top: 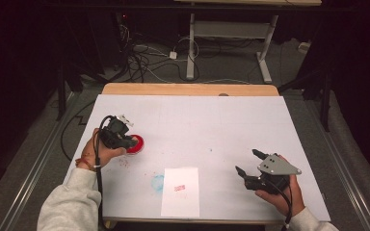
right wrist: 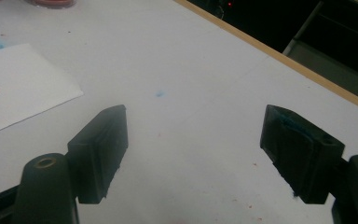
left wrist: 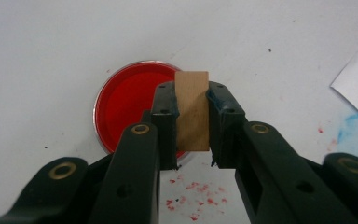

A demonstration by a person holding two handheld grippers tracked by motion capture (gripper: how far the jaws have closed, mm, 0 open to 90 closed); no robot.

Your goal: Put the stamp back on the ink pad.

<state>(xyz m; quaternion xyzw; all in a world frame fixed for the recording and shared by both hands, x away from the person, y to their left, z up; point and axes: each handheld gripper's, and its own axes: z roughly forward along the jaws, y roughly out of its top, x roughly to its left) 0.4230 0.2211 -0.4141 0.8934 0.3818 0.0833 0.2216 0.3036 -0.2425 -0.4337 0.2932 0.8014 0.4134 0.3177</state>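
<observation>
From the high view we see a white worktop [top: 231,125] with a wooden edge at its far side. Our left gripper [top: 117,132] sits at the left, just over a round red ink pad [top: 137,144]. A white sheet of paper [top: 180,192] lies at the near middle and carries a small red stamped mark [top: 179,187]; a blue smear [top: 157,182] stains the worktop just left of it. Our right gripper [top: 248,162] rests at the near right, well apart from the paper.

In the left gripper view, the left gripper [left wrist: 192,116] is clamped on a flat-sided, matte wooden stamp block [left wrist: 192,109], which stands above the ink pad [left wrist: 126,100], a glossy red disc in a pale rim. We cannot tell whether the block's face touches the ink. Red specks [left wrist: 193,198] dot the worktop nearer to us.

In the right gripper view, the right gripper [right wrist: 193,144] has its jaws spread wide with nothing between them, above bare worktop. A corner of the paper [right wrist: 23,88] lies at the left.

We judge that the step in hand is inking the stamp. The next move would call for carrying it to the paper and pressing it squarely, perhaps with the right gripper steadying the sheet.
</observation>
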